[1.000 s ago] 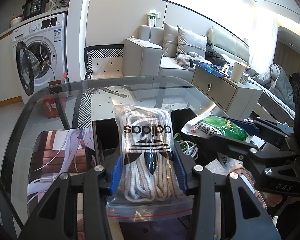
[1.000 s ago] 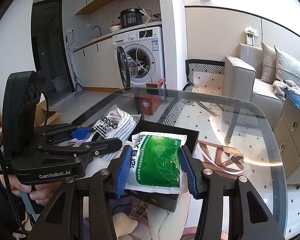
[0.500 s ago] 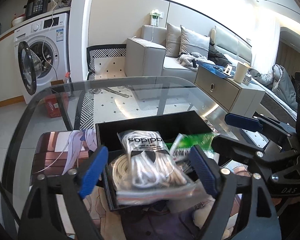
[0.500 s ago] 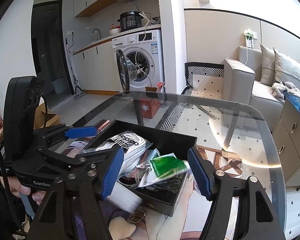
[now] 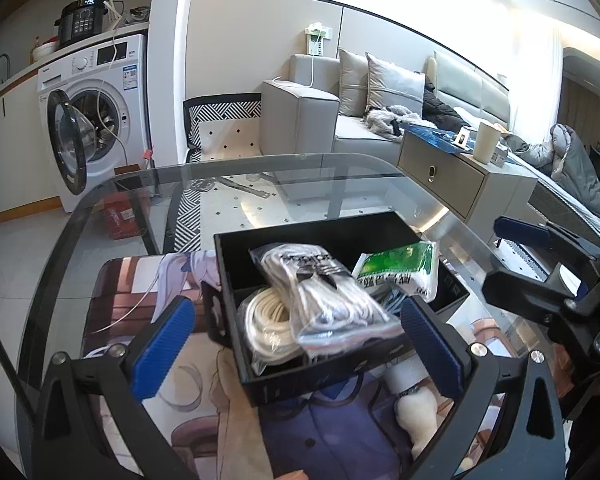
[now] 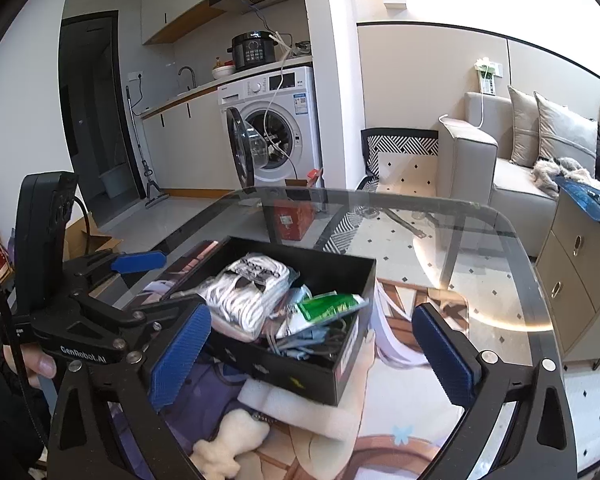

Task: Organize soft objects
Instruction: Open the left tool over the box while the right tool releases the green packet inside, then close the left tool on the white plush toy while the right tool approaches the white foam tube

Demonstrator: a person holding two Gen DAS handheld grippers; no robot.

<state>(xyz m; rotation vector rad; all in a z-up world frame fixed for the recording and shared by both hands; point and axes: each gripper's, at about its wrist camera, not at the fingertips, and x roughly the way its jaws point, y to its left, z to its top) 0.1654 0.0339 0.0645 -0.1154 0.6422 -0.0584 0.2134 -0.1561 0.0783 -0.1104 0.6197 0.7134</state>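
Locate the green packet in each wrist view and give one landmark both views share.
Left wrist view: the green packet lies right of centre, in the black box's far right part, beside the clear bag of white laces.
Right wrist view: the green packet lies just below centre, by the box's right wall.
Shared landmark: the washing machine with its door open.

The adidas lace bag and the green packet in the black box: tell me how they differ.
The adidas lace bag is clear plastic showing white laces; the green packet is opaque white with green print. The lace bag is bulkier; the green packet is flatter. The lace bag lies on a white cord coil; the green packet sits at the box's right. Both lie in the black box, ungripped.
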